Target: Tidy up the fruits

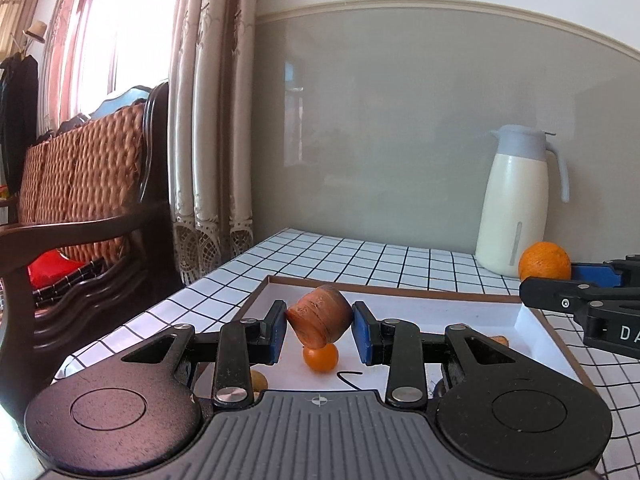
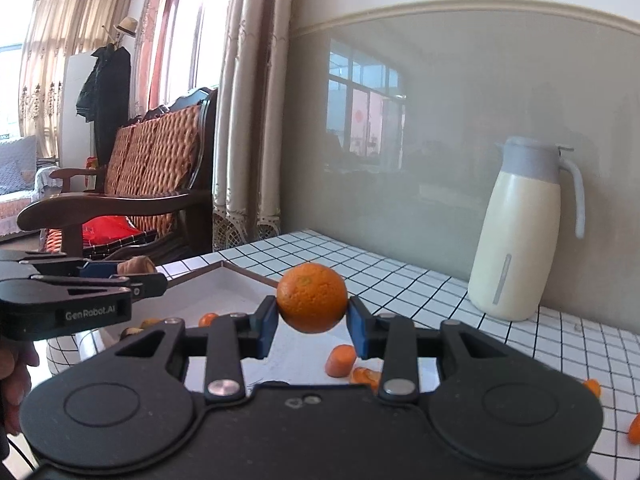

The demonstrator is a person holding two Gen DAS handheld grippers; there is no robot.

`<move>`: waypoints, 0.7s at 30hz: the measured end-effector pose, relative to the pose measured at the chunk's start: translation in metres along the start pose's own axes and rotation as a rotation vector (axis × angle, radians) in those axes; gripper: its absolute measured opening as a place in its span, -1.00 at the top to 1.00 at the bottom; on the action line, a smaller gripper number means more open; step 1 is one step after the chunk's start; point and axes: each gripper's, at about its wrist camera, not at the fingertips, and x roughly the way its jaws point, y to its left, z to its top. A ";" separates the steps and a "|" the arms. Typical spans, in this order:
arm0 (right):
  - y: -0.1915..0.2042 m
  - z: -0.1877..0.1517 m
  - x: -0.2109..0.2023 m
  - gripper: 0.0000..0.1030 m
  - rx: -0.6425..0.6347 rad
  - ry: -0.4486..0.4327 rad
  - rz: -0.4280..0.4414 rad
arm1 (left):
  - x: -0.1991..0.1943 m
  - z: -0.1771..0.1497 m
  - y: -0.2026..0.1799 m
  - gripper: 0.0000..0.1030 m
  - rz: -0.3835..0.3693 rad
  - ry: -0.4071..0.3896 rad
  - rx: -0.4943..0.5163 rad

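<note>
Left wrist view: the left gripper [image 1: 319, 330] is closed on a brown, wrinkled chunk of fruit [image 1: 320, 316], its blue pads [image 1: 279, 332] pressing both sides, held above a shallow white tray [image 1: 532, 332] with a brown rim. Directly under the chunk, a small round orange fruit [image 1: 320, 357] lies on the tray floor. The tray sits on a tabletop [image 1: 400, 264] covered in a white cloth with a black grid. At the right edge, the right gripper appears side-on, carrying an orange [image 1: 544, 261]. A cream thermos jug [image 1: 516, 204] stands near the grey wall.

Right wrist view: the right gripper [image 2: 312, 320] is clamped on the orange [image 2: 312, 298], held over the tray's edge. A carrot-like orange piece [image 2: 341, 360] and smaller orange bits [image 2: 365, 376] lie below.
</note>
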 end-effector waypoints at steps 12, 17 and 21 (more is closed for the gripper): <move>-0.012 -0.011 0.021 0.44 0.027 0.084 -0.026 | 0.023 -0.006 0.006 0.31 0.021 0.047 -0.006; -0.017 -0.015 0.031 0.44 0.028 0.139 -0.039 | 0.035 -0.008 0.007 0.31 0.019 0.080 0.005; -0.018 -0.017 0.039 0.44 0.025 0.168 -0.032 | 0.039 -0.008 0.004 0.31 0.015 0.084 0.013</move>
